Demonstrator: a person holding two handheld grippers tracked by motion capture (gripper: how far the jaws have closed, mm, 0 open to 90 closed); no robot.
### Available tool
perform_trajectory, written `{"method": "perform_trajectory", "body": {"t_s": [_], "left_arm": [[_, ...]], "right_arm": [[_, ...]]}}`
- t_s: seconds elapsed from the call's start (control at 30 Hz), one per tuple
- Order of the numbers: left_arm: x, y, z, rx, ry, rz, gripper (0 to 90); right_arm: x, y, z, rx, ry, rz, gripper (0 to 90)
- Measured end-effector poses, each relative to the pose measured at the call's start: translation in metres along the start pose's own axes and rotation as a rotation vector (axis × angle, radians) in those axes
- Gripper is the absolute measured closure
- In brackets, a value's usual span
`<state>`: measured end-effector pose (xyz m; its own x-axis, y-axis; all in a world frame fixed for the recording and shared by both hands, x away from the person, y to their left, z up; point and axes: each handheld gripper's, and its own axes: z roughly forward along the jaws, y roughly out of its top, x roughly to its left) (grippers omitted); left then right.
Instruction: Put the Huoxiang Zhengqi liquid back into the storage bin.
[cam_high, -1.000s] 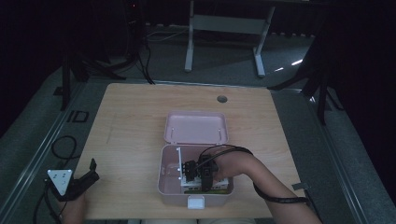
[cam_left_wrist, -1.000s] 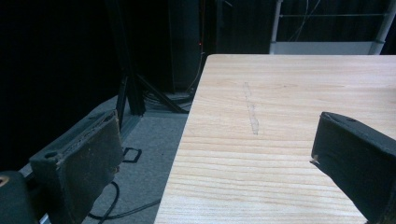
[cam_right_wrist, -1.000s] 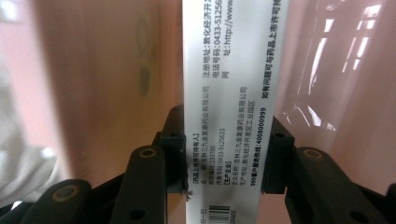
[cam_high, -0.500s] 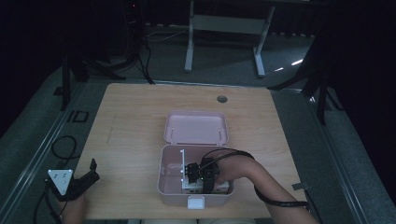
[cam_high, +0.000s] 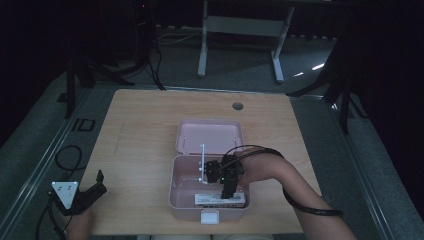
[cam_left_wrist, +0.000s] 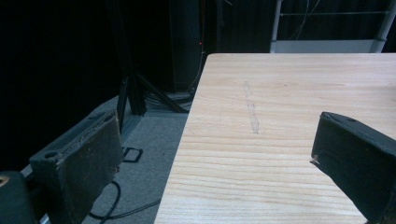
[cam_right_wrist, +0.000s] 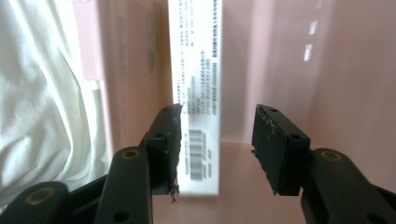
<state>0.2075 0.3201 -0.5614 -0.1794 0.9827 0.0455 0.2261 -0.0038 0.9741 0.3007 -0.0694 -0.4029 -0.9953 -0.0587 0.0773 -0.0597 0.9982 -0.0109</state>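
On the wooden table (cam_high: 140, 130), the white carton (cam_right_wrist: 198, 93) stands between the right gripper's (cam_right_wrist: 217, 149) just-opening, spread jaws.

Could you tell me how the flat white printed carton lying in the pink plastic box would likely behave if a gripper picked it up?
The white printed carton looks thin-walled cardboard, so probably light and crushable. Its slim shape against the pink plastic box wall may tip if nudged.

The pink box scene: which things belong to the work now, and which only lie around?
In use: pink box, white carton inside it, right gripper, jaws just opening.
Idle: left gripper, open, apart; white stick; table.
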Motion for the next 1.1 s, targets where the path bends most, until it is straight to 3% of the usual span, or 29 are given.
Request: {"method": "perform_trajectory", "body": {"t_s": [0.13, 0.17, 0.23, 0.4, 0.5, 0.53, 0.6, 0.7, 0.73, 0.77, 0.8, 0.83, 0.97, 1.1], "left_arm": [[0.000, 0.000, 0.000, 0.001, 0.000, 0.000, 2.2], [0.000, 0.000, 0.000, 0.001, 0.001, 0.000, 2.1], [0.000, 0.000, 0.000, 0.002, 0.000, 0.001, 2.1], [0.000, 0.000, 0.000, 0.003, 0.000, 0.001, 2.1], [-0.001, 0.000, 0.000, 0.004, 0.001, 0.002, 2.1], [-0.001, 0.000, 0.000, 0.004, 0.001, 0.002, 2.1], [-0.001, 0.000, 0.000, 0.004, 0.001, 0.003, 2.1], [-0.001, 0.000, 0.000, 0.004, 0.000, 0.002, 2.1], [-0.001, 0.000, 0.000, 0.004, 0.000, 0.002, 2.1], [-0.001, 0.000, 0.000, 0.003, 0.001, 0.003, 2.1], [-0.001, 0.000, 0.000, 0.004, 0.000, 0.003, 2.1], [-0.001, 0.000, 0.000, 0.003, 0.000, 0.004, 2.1], [-0.001, 0.000, 0.000, 0.002, 0.001, 0.005, 2.2], [-0.001, 0.000, 0.000, 0.002, 0.001, 0.006, 2.1]], "right_arm": [[-0.001, -0.004, -0.014, -0.030, -0.039, 0.009, 44.8], [0.000, -0.007, -0.021, -0.054, -0.056, 0.007, 39.6], [-0.001, -0.012, -0.027, -0.081, -0.084, 0.008, 37.6], [-0.004, -0.025, -0.038, -0.142, -0.093, 0.054, 30.2], [-0.008, -0.037, -0.045, -0.207, -0.034, 0.106, 16.2], [-0.008, -0.037, -0.045, -0.207, -0.034, 0.106, 16.2], [-0.010, -0.047, -0.051, -0.243, -0.057, 0.111, 13.3], [-0.015, -0.061, -0.058, -0.286, -0.154, 0.096, 13.2], [-0.015, -0.061, -0.058, -0.286, -0.154, 0.096, 13.2], [-0.020, -0.074, -0.063, -0.329, -0.196, 0.122, 13.4], [-0.020, -0.074, -0.063, -0.329, -0.196, 0.122, 13.4], [-0.023, -0.084, -0.064, -0.359, -0.226, 0.147, 13.5], [-0.029, -0.098, -0.061, -0.371, -0.248, 0.182, 13.4], [-0.039, -0.121, -0.050, -0.398, -0.263, 0.252, 13.4]]}}
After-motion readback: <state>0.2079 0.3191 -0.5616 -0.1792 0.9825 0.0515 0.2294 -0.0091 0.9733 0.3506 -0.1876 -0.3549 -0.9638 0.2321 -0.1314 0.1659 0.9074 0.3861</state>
